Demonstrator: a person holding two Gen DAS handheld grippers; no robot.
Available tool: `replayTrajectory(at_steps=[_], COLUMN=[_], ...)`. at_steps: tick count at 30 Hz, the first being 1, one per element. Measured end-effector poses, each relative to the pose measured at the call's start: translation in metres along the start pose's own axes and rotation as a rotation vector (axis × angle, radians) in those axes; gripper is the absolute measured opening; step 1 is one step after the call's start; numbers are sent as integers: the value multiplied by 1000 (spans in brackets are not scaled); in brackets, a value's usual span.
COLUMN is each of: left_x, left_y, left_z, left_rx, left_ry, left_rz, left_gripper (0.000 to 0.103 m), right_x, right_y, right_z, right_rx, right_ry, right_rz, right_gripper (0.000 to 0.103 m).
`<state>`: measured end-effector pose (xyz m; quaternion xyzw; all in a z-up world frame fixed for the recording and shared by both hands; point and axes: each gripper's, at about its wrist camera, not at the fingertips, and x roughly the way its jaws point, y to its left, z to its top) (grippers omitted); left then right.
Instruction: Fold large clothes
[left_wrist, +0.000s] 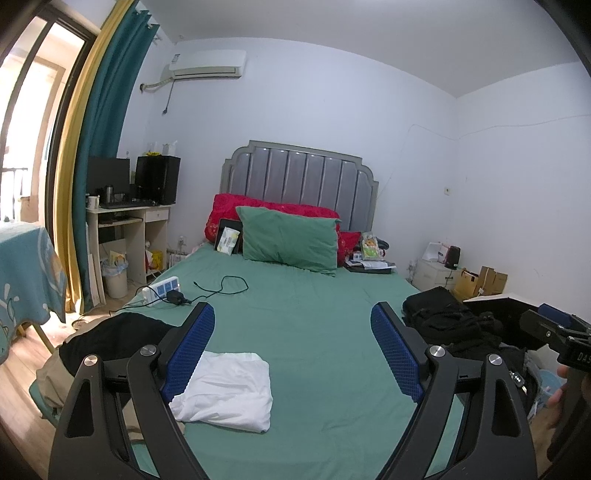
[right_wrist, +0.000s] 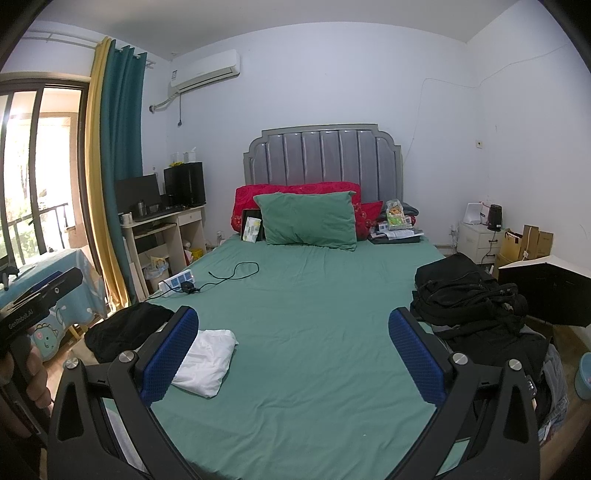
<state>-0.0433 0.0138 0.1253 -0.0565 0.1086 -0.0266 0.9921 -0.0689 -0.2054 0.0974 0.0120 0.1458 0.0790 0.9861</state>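
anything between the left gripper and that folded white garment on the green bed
Nothing visible. The open left gripper hangs just above the folded white garment on the green bedsheet, its left finger overlapping the garment's edge in view.

white folded garment (left_wrist: 225, 391) partly behind left tongs (left_wrist: 291, 350), backpack (left_wrist: 448, 317) cut off

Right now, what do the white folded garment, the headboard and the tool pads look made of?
White folded garment: soft, matte woven cloth, probably cotton; it creases. Headboard: padded, glossy leather-like panels that catch highlights. Left tool pads: blue textured rubber, seemingly.
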Motion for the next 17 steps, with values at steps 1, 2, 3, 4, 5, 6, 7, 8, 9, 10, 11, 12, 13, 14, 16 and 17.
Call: replayTrajectory(at_steps=[1,2,3,4,5,6,7,8,9,10,11,12,13,14,16,17], left_x=[-1,0,0,0,0,0,0,0,0,0,1,1,2,2,2,2], left_y=[-1,0,0,-1,-1,-1,-2,-2,-3,-4,-5,-6,-6,-6,-6,-6], left_z=[0,0,0,0,0,0,-2,-1,-2,-2,-5,-7,-10,-12,-15,-17], left_rx=[0,-1,-1,0,1,1,1,1,3,4,5,6,8,9,12,12], left_ry=[0,0,0,-1,-1,0,1,2,4,7,12,15,16,18,20,21], left_rz=[0,0,0,0,1,0,0,1,-1,-2,-4,-6,-9,-11,-13,-14], left_gripper=[89,89,89,89,89,89,89,89,89,89,89,89,89,89,89,89], right_x=[0,0,0,0,0,0,0,1,0,0,0,-1,-1,-1,-1,0], right_y=[0,0,0,0,0,0,0,-1,0,0,0,1,1,2,2,2], right_z=[0,0,0,0,0,1,0,0,0,0,-1,0,0,0,0,-1], right_rx=[0,0,0,1,1,0,0,0,0,1,1,2,2,2,3,4], right_ry=[0,-1,-1,-1,-1,-2,-2,0,0,1,2,3,3,4,4,7], right_rz=[1,0,0,1,2,1,1,1,1,0,-1,-1,-1,-1,-2,-3], right_gripper=[102,102,102,102,102,102,102,102,102,102,102,102,102,102,102,102])
